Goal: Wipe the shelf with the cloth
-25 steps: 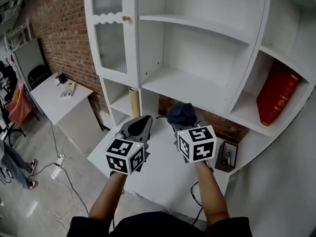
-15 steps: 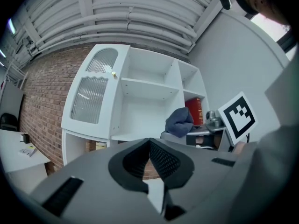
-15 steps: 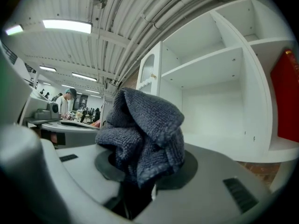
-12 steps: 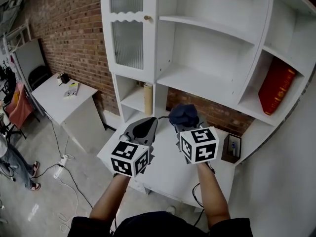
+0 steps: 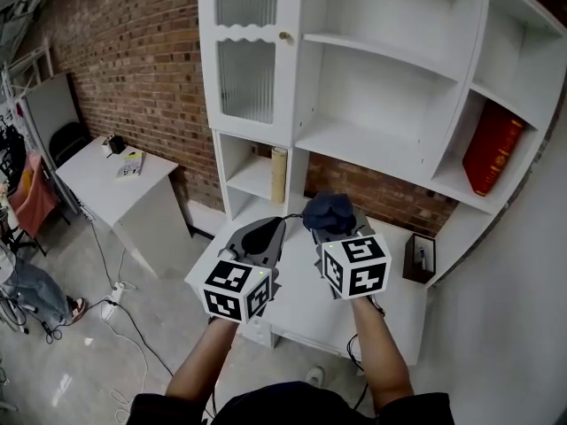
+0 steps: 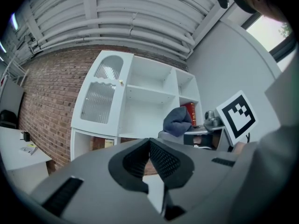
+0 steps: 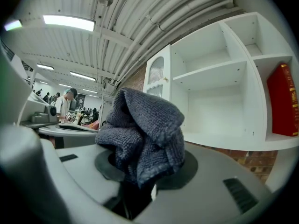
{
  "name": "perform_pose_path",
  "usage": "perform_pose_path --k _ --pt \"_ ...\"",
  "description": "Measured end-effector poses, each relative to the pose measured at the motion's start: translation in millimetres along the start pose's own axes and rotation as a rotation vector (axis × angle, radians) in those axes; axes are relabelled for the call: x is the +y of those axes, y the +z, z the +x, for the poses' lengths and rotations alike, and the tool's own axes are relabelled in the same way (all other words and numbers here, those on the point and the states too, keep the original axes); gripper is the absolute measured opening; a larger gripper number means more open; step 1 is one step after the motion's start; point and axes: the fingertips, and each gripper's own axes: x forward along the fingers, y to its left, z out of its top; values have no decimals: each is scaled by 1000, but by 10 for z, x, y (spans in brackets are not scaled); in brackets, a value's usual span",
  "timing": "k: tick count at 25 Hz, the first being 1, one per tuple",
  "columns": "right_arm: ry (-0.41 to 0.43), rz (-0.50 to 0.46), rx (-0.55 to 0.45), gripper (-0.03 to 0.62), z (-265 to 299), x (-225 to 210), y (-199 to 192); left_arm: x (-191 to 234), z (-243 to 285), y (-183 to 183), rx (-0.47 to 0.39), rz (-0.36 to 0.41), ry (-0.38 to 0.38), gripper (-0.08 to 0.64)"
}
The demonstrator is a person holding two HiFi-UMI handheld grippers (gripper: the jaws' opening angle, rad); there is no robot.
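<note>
Right gripper (image 5: 335, 230) was clamped on bunched dark cloth (image 5: 327, 209), facing white shelf (image 5: 368, 144). Left gripper (image 5: 263, 235) alongside, jaws pressed together, empty.

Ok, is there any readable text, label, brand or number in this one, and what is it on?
No text can be read here.
Red book: faint gold marks on the cover, too small to read.
Booklet on the side table: print too small to read.
Marker cubes: black-and-white square patterns only, no letters or numbers.
</note>
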Motion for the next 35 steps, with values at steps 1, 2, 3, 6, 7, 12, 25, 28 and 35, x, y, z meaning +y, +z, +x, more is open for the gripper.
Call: perform_pose_path --k 1,2,3,6,7,12,25,28,35 --pt "-4 1 1 141 -13 42 -2 10 -34 -5 0 -3 -5 15" --pt "-7 3 3 141 -28 82 -11 19 -66 -15 1 -6 -10 15" --pt "-10 5 7 141 -40 122 -24 28 -96 -27 2 -9 -13 15" --pt "-17 11 20 141 -66 215 -72 66 -163 -55 3 -18 -19 15" --pt "-20 13 26 141 -79 229 -88 73 -175 -60 2 -24 -21 15" --pt "-32 20 35 141 -157 232 -138 40 -194 -77 -8 -42 -33 15" --pt "-13 27 16 141 -444 17 -153 -303 -49 -71 -5 -51 -25 15" --pt "-6 4 24 141 -506 -17 -177 -384 -35 -77 -5 -52 -20 15" --pt "10 16 20 141 -591 6 -202 -461 -85 -66 -3 -40 -6 15"
